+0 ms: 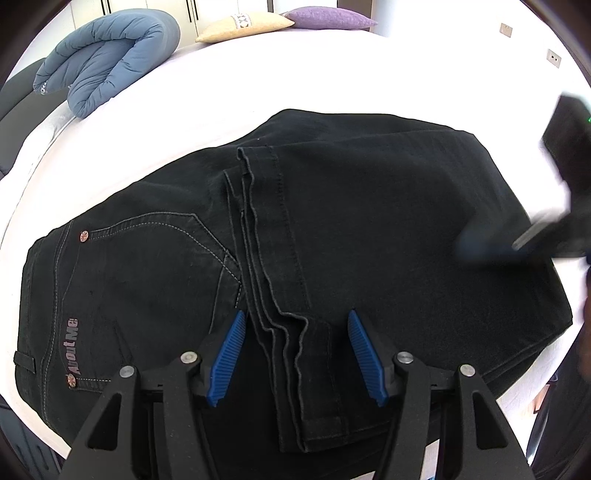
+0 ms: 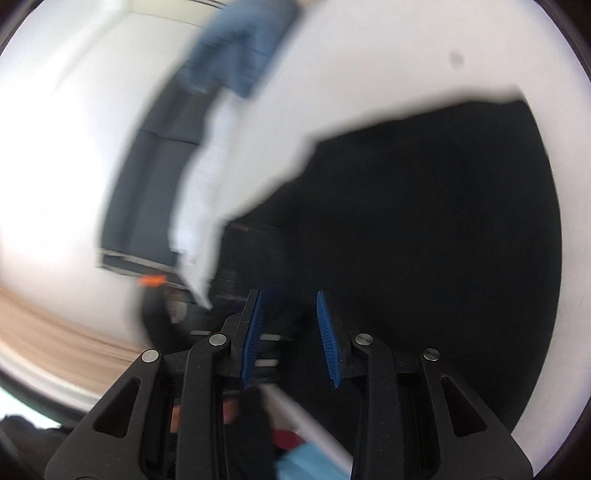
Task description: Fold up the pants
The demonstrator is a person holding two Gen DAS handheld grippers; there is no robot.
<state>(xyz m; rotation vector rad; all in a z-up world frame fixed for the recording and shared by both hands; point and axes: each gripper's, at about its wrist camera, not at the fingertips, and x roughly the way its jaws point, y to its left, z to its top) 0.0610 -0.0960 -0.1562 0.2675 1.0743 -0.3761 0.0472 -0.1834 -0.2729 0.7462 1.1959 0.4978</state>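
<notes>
Denim of a black pair of pants (image 1: pixel 332 229) is seen spread flat on a white bed (image 1: pixel 295 74), folded over once, so that the leg hems (image 1: pixel 273 295) lie across the seat near the stitched pocket (image 1: pixel 155 236) on the left. The left gripper (image 1: pixel 297 354) is held just above the near edge, its blue pads (image 1: pixel 229 354) well apart with the stacked hems between them, though nothing is clamped. The right gripper (image 2: pixel 291 336) is likewise seen with its jaws apart and nothing between them; its view is heavily blurred, and only the dark mass of the pants (image 2: pixel 424 240) against the white bed can be made out there. At the far left of the bed a rolled blue duvet (image 1: pixel 110 59) is seen, with a cream pillow (image 1: pixel 243 24) and a purple pillow (image 1: pixel 328 16) beyond.

The cloth is judged to be fairly heavy and limp (denim sags, but holds a crease well), with little risk of slipping on ribbed pads. The hem stack is judged the best hold for the next fold, since all layers can be pinched together there; a shallow bite could catch only the top layers, and the lower ones could be left behind.
</notes>
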